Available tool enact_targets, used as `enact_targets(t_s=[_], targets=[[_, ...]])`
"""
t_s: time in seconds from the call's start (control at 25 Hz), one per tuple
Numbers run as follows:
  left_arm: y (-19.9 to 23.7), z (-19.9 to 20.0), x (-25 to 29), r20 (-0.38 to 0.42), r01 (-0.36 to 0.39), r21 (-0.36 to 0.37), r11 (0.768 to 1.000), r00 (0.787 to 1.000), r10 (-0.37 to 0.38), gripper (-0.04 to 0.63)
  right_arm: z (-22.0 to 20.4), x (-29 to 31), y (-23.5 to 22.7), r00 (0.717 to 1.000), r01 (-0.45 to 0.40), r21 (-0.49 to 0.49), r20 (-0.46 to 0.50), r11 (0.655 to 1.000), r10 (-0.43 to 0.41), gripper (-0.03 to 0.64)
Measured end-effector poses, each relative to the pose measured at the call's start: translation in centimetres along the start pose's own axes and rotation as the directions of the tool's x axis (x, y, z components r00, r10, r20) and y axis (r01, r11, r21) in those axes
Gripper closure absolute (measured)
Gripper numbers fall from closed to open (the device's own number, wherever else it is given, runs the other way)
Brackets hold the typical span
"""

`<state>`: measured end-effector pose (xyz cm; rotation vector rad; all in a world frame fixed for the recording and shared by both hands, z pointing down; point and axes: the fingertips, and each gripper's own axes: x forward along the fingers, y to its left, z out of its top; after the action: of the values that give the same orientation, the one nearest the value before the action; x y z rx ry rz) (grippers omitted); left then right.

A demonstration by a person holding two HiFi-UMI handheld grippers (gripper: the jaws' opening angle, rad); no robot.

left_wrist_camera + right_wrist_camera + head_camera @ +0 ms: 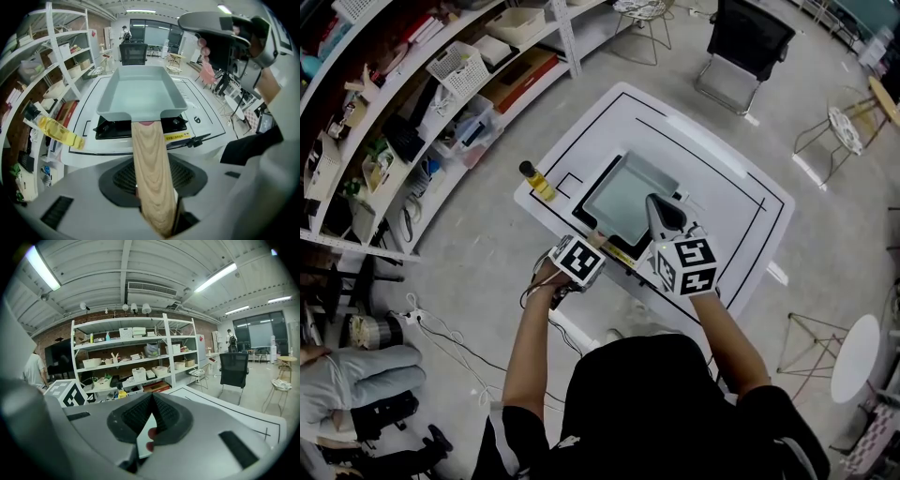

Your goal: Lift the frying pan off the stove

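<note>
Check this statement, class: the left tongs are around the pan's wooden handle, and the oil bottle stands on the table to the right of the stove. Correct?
No. The head view shows the oil bottle to the left of the stove, not the right. The left tongs are indeed around the wooden handle of the pan.

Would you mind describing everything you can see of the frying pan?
The frying pan is rectangular, pale grey-green, seemingly coated metal, with shallow sloping walls and nothing in it. A long light wooden handle runs toward the person. It sits level on the black stove on the white table. The left gripper is closed on the handle's near end.
</note>
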<state>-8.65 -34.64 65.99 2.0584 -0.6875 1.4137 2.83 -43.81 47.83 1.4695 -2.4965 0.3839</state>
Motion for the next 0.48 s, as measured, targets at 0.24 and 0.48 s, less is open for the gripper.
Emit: enact_targets(t_s=[0.24, 0.48], targets=[[0.31, -0.08, 0.33, -0.012, -0.012, 0.015, 1.000, 1.000, 0.012, 0.492, -0.33, 0.16, 0.22, 1.000, 0.001, -0.002, -0.005, 1.000, -0.001, 0.620], [0.27, 0.01, 0.31, -0.004, 0.003, -0.014, 1.000, 1.000, -0.003, 0.500, -0.47, 0.20, 0.20, 1.000, 0.004, -0.003, -0.014, 1.000, -0.004, 0.620]])
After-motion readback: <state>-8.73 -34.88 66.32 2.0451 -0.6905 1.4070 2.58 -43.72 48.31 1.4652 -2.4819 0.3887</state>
